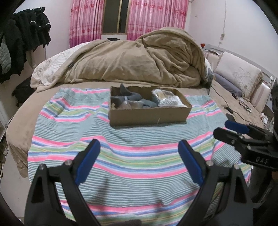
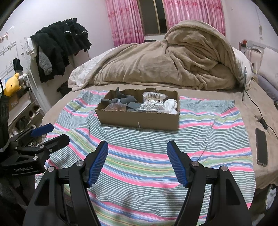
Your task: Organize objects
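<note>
With everything seemingly gathered in the box (image 2: 139, 118) on the towel (image 2: 147, 156), both left tongs (image 1: 139, 156) and right tongs (image 2: 137, 156) are held open and empty, so a reach forward is probably called for.

Pale walls. Pink curtains (image 2: 191, 15) flank dark window (image 2: 152, 15). Round bed (image 2: 260, 107) with heaped tan blanket (image 2: 156, 64), striped cloth (image 2: 139, 160) spread in front. Dark clothes (image 2: 57, 45) hang on rack at left. Padded headboard (image 1: 258, 97) at right.
</note>
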Motion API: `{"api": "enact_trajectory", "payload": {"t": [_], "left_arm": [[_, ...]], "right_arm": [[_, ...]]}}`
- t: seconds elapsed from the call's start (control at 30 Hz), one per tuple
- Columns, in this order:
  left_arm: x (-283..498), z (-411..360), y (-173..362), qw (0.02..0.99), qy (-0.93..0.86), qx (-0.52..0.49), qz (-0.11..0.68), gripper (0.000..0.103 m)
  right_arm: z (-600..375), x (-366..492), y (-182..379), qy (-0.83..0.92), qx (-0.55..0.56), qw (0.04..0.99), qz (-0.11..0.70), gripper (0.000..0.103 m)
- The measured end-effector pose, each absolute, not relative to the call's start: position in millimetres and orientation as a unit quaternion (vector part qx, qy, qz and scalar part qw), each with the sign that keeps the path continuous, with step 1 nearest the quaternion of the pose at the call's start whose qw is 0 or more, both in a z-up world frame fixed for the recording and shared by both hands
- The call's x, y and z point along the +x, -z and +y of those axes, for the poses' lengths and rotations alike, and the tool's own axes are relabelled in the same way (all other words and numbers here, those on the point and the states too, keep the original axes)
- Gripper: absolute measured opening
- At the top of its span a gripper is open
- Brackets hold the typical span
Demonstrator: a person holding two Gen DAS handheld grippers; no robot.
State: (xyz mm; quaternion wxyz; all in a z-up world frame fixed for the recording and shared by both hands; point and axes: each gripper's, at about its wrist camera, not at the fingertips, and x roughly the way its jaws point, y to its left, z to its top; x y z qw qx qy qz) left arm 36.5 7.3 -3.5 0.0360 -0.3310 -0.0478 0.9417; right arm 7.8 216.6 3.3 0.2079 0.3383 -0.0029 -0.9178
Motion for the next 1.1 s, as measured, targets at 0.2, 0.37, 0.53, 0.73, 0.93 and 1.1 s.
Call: {"api": "enact_trajectory", "payload": {"t": [0.2,0.37,0.53,0.73,0.93,1.1], "left_arm": [[33,10,8,0.041,-0.94,-0.335,-0.045,0.092],[28,11,11,0.045,-0.939,-0.338,-0.045,0.092],[25,11,14,0.048,-0.937,-0.342,-0.047,0.092],[23,10,17,0.049,-0.936,-0.344,-0.049,0.092],[23,10,18,0.05,-0.936,-0.345,-0.051,0.092],[23,10,18,0.052,-0.936,-0.344,-0.05,0.092]], "right_arm": [[216,3,3,0.915,0.345,0.207,-0.002,0.073],[216,-1,8,0.914,0.35,0.203,-0.002,0.073],[216,-5,12,0.913,0.356,0.2,-0.001,0.073],[215,-8,15,0.912,0.359,0.199,0.002,0.073],[214,-8,15,0.912,0.36,0.197,0.003,0.073],[215,-8,15,0.912,0.359,0.197,0.004,0.073]]}}
